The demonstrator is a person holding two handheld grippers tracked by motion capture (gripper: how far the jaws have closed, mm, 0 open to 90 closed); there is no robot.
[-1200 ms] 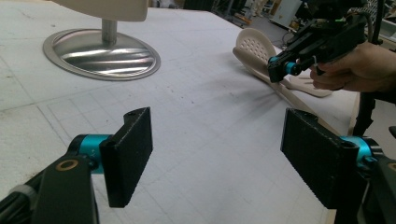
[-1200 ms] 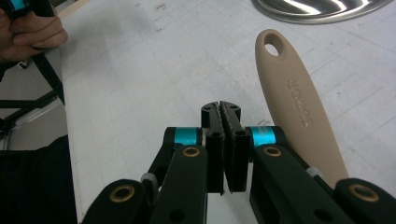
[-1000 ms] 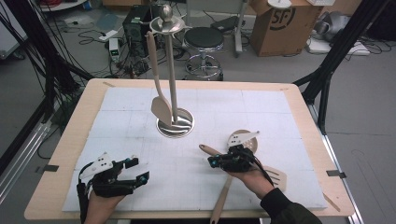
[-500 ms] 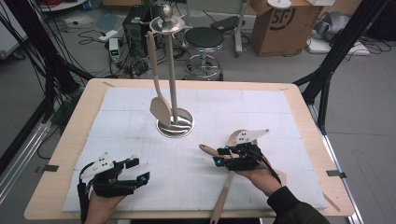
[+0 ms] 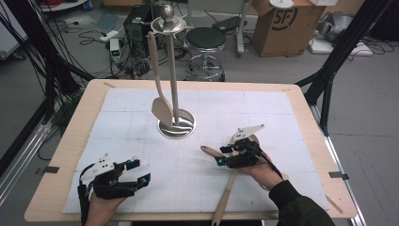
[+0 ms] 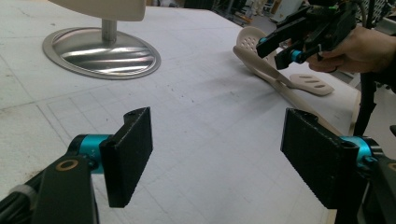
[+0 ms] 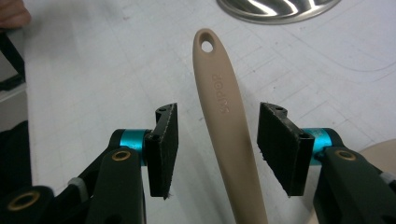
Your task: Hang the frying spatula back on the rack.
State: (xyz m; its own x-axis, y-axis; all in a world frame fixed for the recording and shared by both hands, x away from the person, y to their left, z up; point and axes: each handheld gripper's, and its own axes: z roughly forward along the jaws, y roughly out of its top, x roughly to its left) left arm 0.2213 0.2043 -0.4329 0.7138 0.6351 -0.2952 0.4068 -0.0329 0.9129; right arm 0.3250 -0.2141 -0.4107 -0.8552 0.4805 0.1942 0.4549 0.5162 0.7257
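Even indoor light, soft focus up close

Flat overhead light falls evenly on the white mat, with faint shadows beside the utensils. Bright streaks of glare mark the steel base of the rack. The high view is slightly soft; in the left gripper view the near black pads blur, and far corners wash out

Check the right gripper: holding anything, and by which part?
Nothing held. The right gripper has just been opening; the spoon handle lies between its jaws, clear of both pads.
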